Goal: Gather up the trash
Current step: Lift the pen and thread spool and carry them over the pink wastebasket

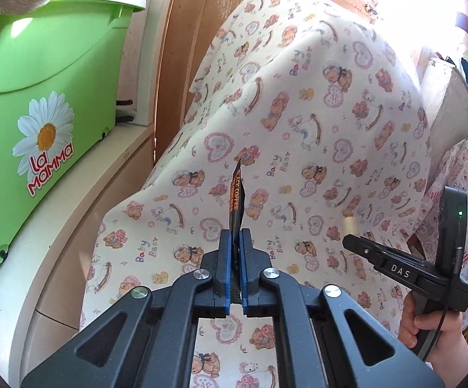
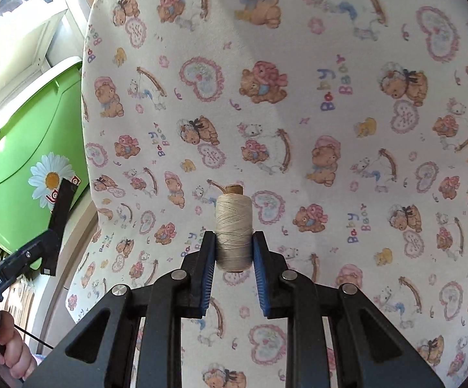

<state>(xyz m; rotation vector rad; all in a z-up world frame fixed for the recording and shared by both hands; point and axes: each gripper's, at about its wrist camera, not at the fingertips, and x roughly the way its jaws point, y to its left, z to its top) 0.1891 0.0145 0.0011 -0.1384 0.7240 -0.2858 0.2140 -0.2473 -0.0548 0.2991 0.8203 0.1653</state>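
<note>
My left gripper [image 1: 235, 242] is shut on a black coffee sachet [image 1: 236, 203] that stands upright between the blue pads, held above the teddy-bear cloth [image 1: 298, 113]. My right gripper [image 2: 234, 245] is shut on a spool of pale thread [image 2: 234, 229], also above the cloth [image 2: 331, 97]. In the left wrist view the right gripper [image 1: 405, 268] shows at the right with the spool's end [image 1: 350, 224] at its tip. In the right wrist view the left gripper [image 2: 56, 223] shows at the left edge.
A green "La Mamma" bin [image 1: 39, 113] with a white lid stands on a white ledge at the left; it also shows in the right wrist view [image 2: 30, 161]. A wooden panel [image 1: 185, 32] rises behind the cloth. Patterned cloth and clutter [image 1: 466, 177] lie at the right.
</note>
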